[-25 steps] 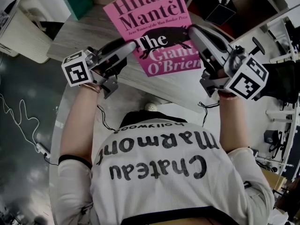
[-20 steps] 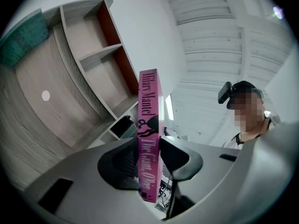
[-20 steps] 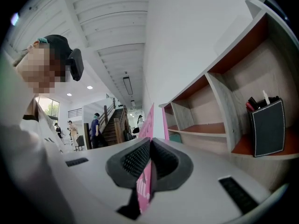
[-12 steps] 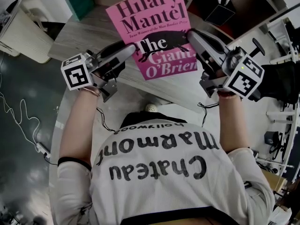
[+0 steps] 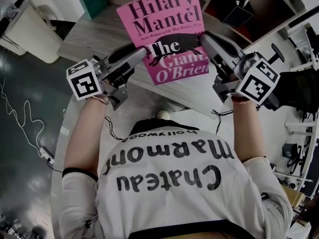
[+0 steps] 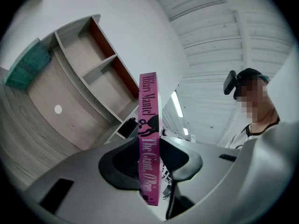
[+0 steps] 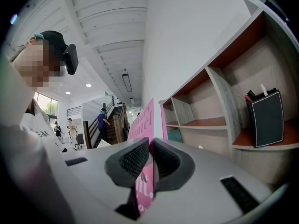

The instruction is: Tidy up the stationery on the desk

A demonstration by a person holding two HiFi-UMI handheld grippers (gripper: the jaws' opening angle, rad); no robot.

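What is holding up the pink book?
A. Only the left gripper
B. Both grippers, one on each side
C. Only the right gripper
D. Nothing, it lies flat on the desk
B: the left gripper has its fingers shut on the spine side of the pink book, and the right gripper has its fingers shut on the opposite edge, so the book hangs between them above the desk.

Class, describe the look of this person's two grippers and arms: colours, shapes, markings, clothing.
The left gripper and right gripper are grey, with long tapering jaws, black ribbed pads and a white cube bearing black square markers. The person wears a white short-sleeved shirt with black lettering and dark-trimmed sleeves.
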